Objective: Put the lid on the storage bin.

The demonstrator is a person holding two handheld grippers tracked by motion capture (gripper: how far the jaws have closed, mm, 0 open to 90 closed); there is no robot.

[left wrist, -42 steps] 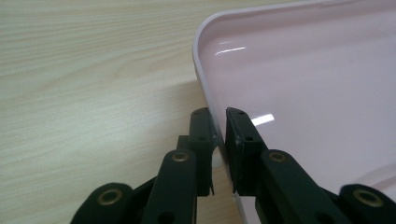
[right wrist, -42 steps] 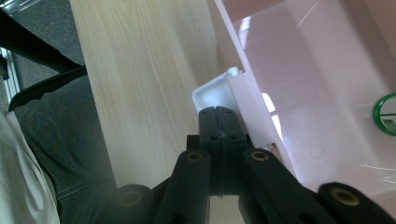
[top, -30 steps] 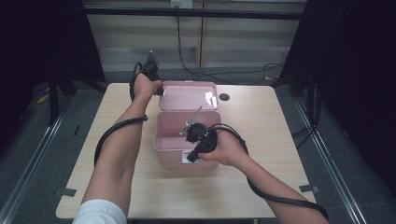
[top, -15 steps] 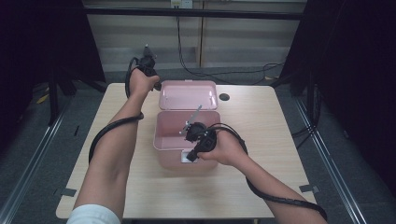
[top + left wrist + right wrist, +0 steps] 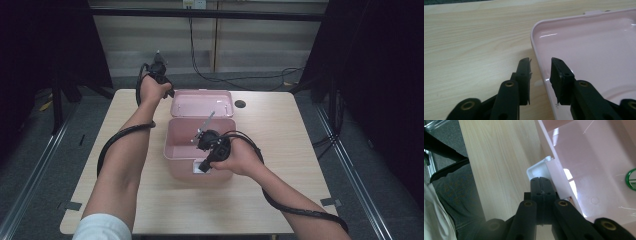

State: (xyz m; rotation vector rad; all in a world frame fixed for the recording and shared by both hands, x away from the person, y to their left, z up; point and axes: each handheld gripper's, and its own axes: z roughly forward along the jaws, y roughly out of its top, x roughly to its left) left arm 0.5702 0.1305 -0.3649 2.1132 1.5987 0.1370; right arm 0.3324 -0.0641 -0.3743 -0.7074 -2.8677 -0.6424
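Note:
An open pink box point(image 5: 186, 170) stands mid-table with its lid point(image 5: 200, 104) laid back flat behind it. My left gripper point(image 5: 169, 93) is at the lid's far left corner. In the left gripper view it point(image 5: 540, 72) is open, and the lid's rim point(image 5: 536, 50) runs between the jaws, which are not closed on it. My right gripper point(image 5: 203, 163) points down at the box's front wall. Seen from the right gripper view, it point(image 5: 541, 182) is shut, tips against the white latch point(image 5: 539, 169). A green round thing point(image 5: 631, 178) lies inside the box.
The wooden table point(image 5: 300, 150) has a round cable hole point(image 5: 240, 104) to the right of the lid. Black cables trail from both grippers across the table. Dark curtains and floor rails flank the table. The person's lap point(image 5: 456, 195) is beyond the table's front edge.
The left hand and its gripper have shifted a little toward the far edge, staying at the lid's left corner. The right gripper and the box have stayed put.

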